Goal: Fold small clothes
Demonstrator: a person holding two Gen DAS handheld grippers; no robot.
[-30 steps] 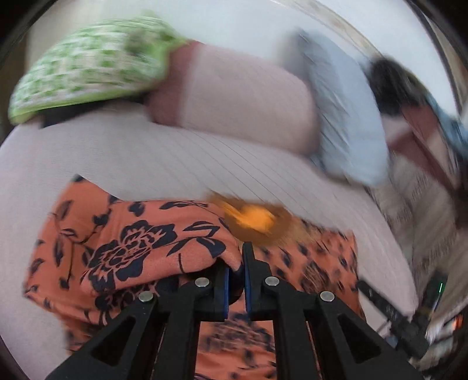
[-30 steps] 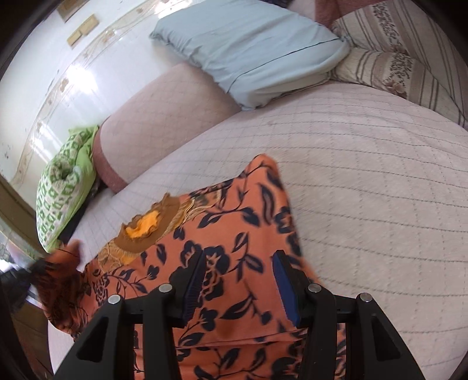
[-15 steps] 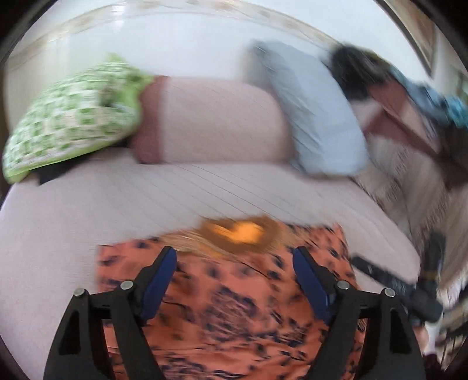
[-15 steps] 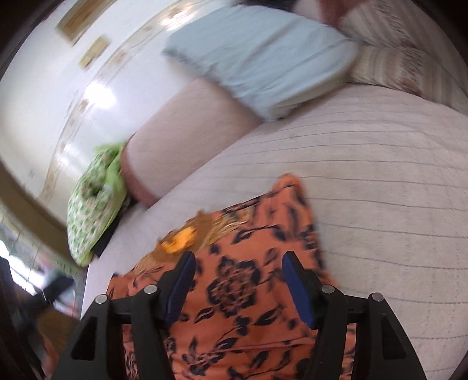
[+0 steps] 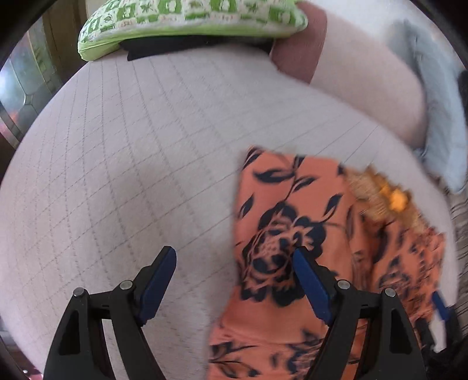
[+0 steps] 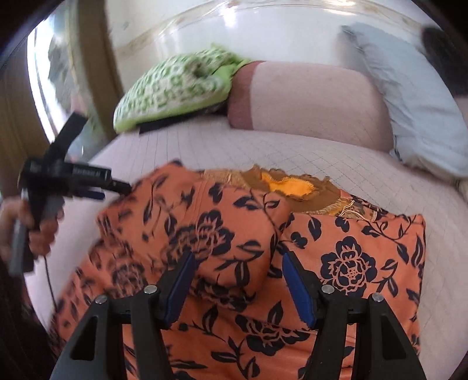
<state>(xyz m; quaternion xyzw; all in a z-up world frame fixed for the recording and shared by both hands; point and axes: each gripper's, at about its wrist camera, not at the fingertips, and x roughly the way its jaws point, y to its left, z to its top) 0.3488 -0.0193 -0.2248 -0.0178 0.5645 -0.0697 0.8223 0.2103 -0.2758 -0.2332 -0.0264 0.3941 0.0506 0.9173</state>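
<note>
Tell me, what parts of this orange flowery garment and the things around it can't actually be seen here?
- Orange garment, right wrist view: its near hem is cut off by the bottom edge and hidden by the right gripper.
- Same garment, left wrist view: the right side is smeared by motion blur.
- Dark item under the green pillow: mostly hidden by the pillow.
- Left gripper in the right wrist view: blurred.

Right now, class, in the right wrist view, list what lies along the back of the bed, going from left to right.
Green patterned pillow → pink bolster → light blue pillow.
</note>
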